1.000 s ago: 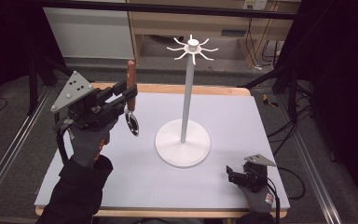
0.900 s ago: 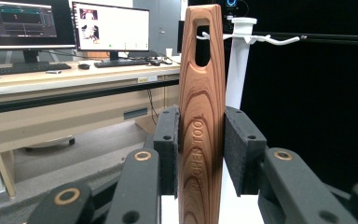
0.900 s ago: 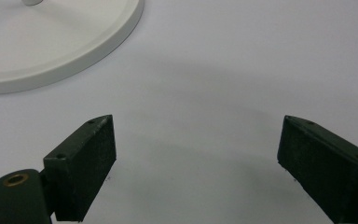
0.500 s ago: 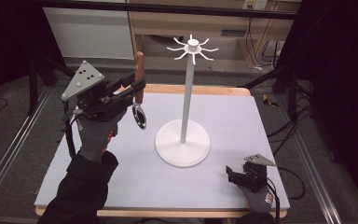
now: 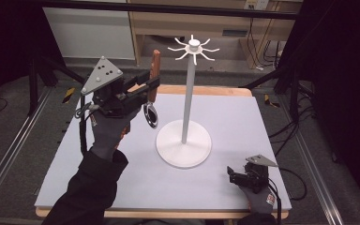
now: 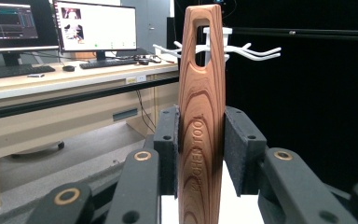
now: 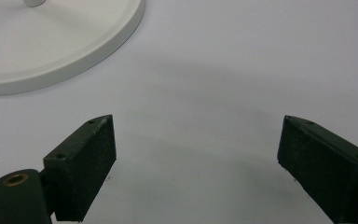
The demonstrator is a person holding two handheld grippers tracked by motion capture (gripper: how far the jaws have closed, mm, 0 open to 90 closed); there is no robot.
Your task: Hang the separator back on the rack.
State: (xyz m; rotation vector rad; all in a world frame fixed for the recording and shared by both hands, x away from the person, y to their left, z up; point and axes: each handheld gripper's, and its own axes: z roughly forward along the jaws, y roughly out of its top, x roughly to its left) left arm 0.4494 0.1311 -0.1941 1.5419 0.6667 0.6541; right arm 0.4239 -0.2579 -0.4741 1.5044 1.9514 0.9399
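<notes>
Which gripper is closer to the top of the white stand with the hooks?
The left. The left gripper holds a wooden-handled spoon upright beside the stand's hooks. The right gripper sits low on the table, open, near the stand's base.

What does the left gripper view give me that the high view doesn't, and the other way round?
Left gripper view: the wood grain of the utensil handle, its hanging slot near the top, and the black pads pressing its two sides.

High view: the utensil's metal bowl hanging below the left hand-held gripper, the stand's round base on the table, and the right hand-held gripper low near the table's front edge.

Both: the upright wooden handle and the white hook crown of the stand, which is beyond and above the handle.
</notes>
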